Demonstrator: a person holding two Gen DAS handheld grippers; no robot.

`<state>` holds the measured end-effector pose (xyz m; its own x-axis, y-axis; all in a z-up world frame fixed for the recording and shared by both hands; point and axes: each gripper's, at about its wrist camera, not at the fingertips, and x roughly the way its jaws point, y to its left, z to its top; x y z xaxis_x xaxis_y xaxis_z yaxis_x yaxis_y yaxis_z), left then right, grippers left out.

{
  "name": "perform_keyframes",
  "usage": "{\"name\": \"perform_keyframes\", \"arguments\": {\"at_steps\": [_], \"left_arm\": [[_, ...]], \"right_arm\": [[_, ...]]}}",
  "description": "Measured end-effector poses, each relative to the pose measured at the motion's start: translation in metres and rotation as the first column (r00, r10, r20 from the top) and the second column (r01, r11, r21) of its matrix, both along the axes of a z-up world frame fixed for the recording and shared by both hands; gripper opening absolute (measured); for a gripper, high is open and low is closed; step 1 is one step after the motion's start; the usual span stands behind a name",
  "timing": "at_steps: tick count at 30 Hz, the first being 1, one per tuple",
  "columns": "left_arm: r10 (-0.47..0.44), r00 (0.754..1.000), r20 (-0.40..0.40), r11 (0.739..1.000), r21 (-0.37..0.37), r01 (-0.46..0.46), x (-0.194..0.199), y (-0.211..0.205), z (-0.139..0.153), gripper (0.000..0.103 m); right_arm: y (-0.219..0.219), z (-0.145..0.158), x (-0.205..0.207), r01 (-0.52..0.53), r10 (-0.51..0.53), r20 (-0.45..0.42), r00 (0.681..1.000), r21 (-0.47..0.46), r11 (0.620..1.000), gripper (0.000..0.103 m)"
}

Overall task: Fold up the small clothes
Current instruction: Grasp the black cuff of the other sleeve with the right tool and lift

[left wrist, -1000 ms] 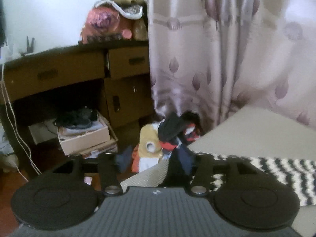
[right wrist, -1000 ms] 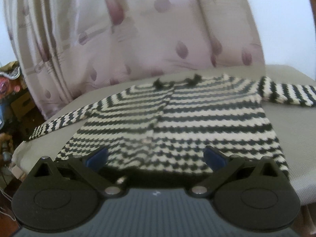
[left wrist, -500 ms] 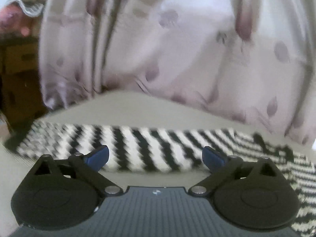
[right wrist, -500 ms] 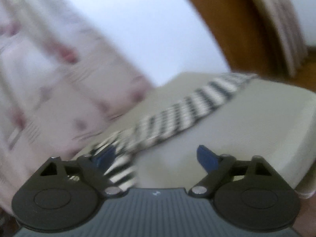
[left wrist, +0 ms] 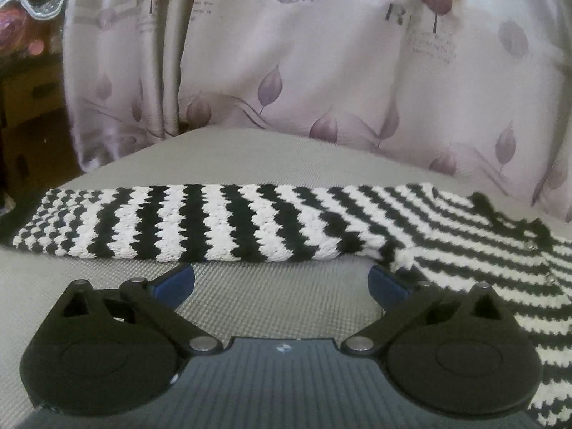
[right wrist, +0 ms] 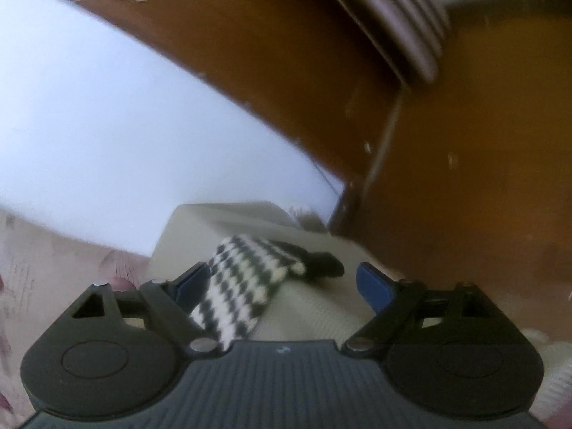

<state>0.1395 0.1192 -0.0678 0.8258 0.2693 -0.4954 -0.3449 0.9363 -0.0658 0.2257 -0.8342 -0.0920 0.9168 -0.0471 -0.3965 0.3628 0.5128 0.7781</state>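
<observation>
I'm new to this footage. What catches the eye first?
The black-and-white striped knitted sweater stands out, one sleeve stretched flat across the grey woven surface before the leaf-printed pale curtain. In the right wrist view its other sleeve's cuff lies ahead of the open right gripper, below a brown wooden door.

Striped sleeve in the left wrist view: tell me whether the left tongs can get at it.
Probably yes. The left tongs stand open just short of the striped sleeve, which lies flat on the grey cushion with nothing between.
</observation>
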Motion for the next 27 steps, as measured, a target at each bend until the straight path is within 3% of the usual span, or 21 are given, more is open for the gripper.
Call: {"name": "perform_keyframes", "arguments": {"at_steps": [2, 4, 5, 6, 8, 14, 19, 23, 27], "left_arm": [[0.007, 1.000, -0.026, 1.000, 0.029, -0.006, 0.003, -0.004, 0.000, 0.102], [0.011, 0.998, -0.058, 0.998, 0.063, -0.007, 0.009, -0.009, -0.002, 0.102], [0.015, 0.997, -0.078, 0.996, 0.088, -0.008, 0.012, -0.012, -0.003, 0.102], [0.019, 0.995, -0.093, 0.994, 0.110, -0.008, 0.014, -0.015, -0.004, 0.102], [0.027, 0.993, -0.119, 0.987, 0.160, -0.008, 0.018, -0.022, -0.005, 0.103], [0.025, 0.986, -0.163, 0.966, 0.257, 0.018, 0.025, -0.036, -0.010, 0.103], [0.011, 0.987, -0.157, 0.960, 0.279, 0.034, 0.023, -0.041, -0.012, 0.103], [0.004, 0.990, -0.138, 0.968, 0.249, 0.031, 0.020, -0.037, -0.010, 0.103], [0.002, 0.993, -0.118, 0.976, 0.218, 0.023, 0.016, -0.032, -0.007, 0.103]], "right_arm": [[-0.005, -0.009, 0.014, -0.052, 0.053, -0.028, 0.998, 0.049, 0.997, 0.087], [-0.008, -0.019, 0.027, -0.061, 0.062, -0.001, 0.998, 0.145, 0.987, 0.069], [-0.009, -0.022, 0.031, -0.049, 0.047, 0.018, 0.999, 0.165, 0.985, 0.054], [-0.010, -0.024, 0.036, -0.031, 0.026, 0.029, 0.999, 0.172, 0.985, 0.028], [-0.009, -0.023, 0.038, -0.008, -0.004, 0.068, 0.998, 0.168, 0.986, 0.011], [0.011, 0.002, -0.007, 0.015, -0.036, 0.249, 0.968, 0.086, 0.996, 0.008], [0.035, 0.020, -0.064, 0.020, -0.054, 0.299, 0.953, 0.115, 0.993, 0.008], [0.053, 0.011, -0.103, 0.050, -0.086, 0.274, 0.958, 0.133, 0.990, 0.008], [0.076, -0.025, -0.133, 0.088, -0.131, 0.187, 0.974, 0.222, 0.971, 0.008]]}}
